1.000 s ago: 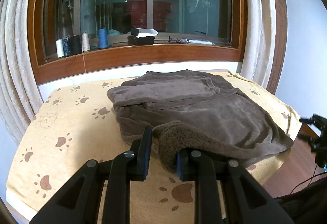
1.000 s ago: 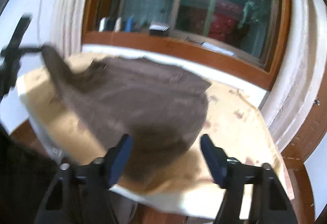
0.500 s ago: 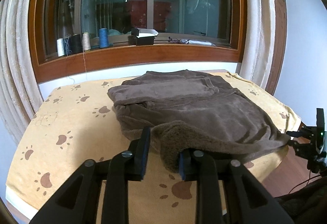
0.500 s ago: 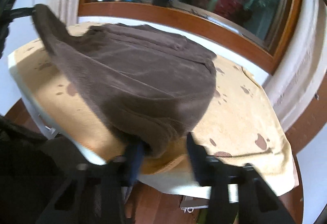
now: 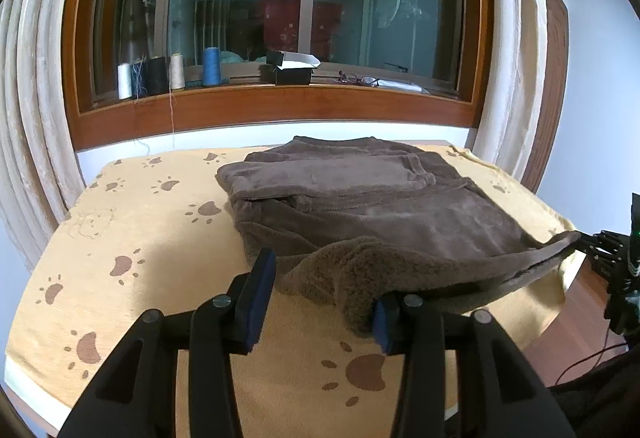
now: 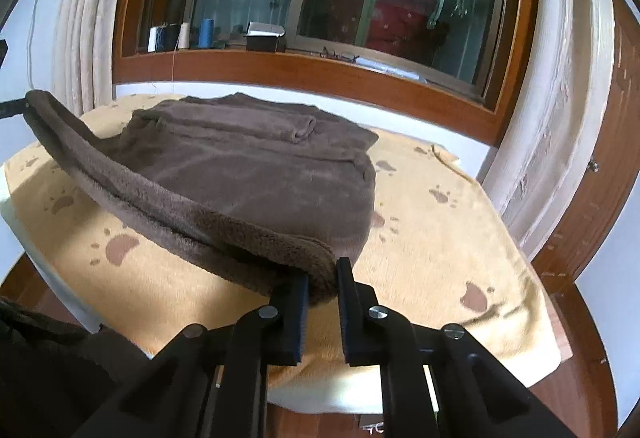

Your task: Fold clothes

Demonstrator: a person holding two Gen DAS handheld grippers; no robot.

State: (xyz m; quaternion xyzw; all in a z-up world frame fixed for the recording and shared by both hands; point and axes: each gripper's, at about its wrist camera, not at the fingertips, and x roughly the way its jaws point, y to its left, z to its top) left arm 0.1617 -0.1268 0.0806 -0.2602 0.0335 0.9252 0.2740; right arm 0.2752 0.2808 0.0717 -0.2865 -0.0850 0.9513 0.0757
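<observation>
Closing in from wide apart, the right gripper (image 6: 322,302) now has its jaws pinched on the near hem of the brown fleece garment (image 6: 256,174); meanwhile the left gripper (image 5: 320,302) has just been opening its jaws, and the fluffy corner lies loosely between them, draped against one pad only; so the near edge looks to be passing from one hand to the other, likely ahead of a fresh fold; beyond, the garment rests partly folded on the paw-print surface (image 5: 132,222); farthest back, thread spools (image 5: 168,76) stand on the windowsill.
</observation>
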